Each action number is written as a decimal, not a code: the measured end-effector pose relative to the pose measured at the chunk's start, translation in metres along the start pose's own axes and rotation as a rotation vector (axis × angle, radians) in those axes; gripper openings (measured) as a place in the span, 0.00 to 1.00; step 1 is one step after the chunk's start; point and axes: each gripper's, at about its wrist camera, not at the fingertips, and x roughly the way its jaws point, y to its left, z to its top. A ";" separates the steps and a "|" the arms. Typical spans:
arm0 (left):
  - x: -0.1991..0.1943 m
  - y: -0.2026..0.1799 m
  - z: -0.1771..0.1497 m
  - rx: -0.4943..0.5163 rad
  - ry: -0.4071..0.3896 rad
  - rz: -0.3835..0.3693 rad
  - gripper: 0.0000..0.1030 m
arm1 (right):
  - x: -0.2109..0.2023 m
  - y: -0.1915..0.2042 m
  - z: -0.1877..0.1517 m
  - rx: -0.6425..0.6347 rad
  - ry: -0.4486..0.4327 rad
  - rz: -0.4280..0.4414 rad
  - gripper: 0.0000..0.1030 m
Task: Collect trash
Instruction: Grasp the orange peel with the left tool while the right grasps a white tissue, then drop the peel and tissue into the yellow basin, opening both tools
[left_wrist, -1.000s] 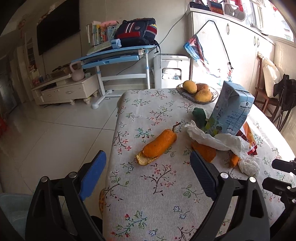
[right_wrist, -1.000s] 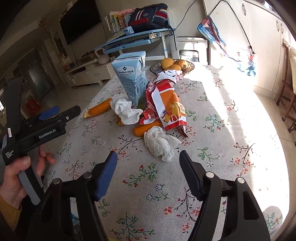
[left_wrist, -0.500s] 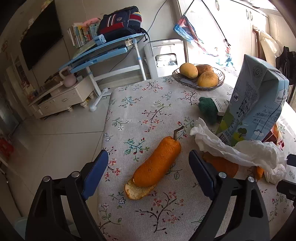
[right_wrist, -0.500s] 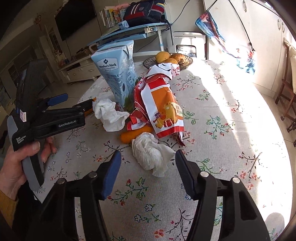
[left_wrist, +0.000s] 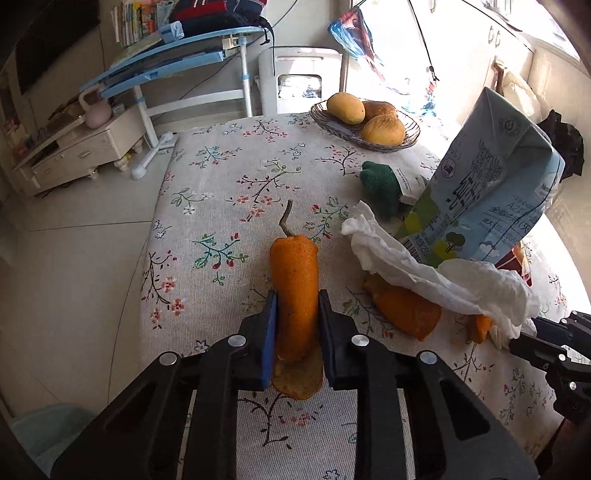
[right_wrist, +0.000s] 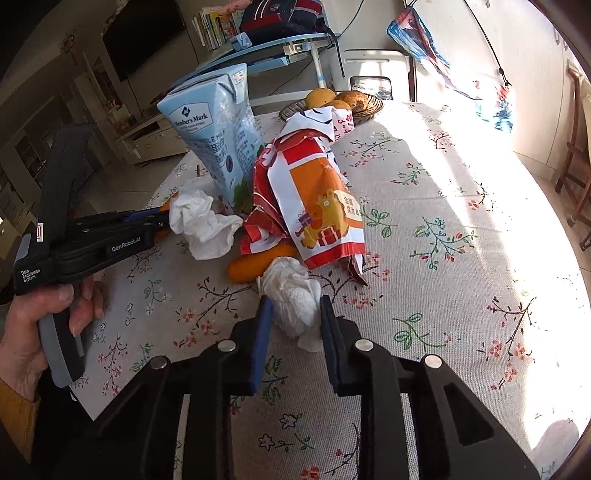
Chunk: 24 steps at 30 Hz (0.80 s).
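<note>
Left gripper (left_wrist: 297, 325) jaws just closed, pinching the pebbly orange peel (left_wrist: 294, 295) on the floral tablecloth (left_wrist: 221, 177). Right gripper (right_wrist: 293, 321) just closed, squeezing the crumpled white tissue (right_wrist: 291, 295) beside the glossy snack bag (right_wrist: 314, 206).

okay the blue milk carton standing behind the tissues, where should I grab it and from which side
Grip the milk carton across its flat side panels at mid-height, below the folded gable top, which gives no flat hold. Probably come from the left as the right wrist view shows it: the snack bag leans against its right and a crumpled tissue sits at its base in front.
</note>
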 end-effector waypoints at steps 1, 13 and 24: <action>-0.003 0.001 -0.003 -0.006 0.004 -0.018 0.19 | -0.002 0.000 0.000 -0.002 -0.004 0.004 0.23; -0.039 -0.016 -0.033 -0.006 -0.046 -0.075 0.18 | -0.016 0.013 -0.007 -0.004 -0.015 0.073 0.22; -0.094 -0.030 -0.076 -0.060 -0.155 -0.093 0.19 | -0.040 0.022 -0.018 -0.009 -0.039 0.134 0.22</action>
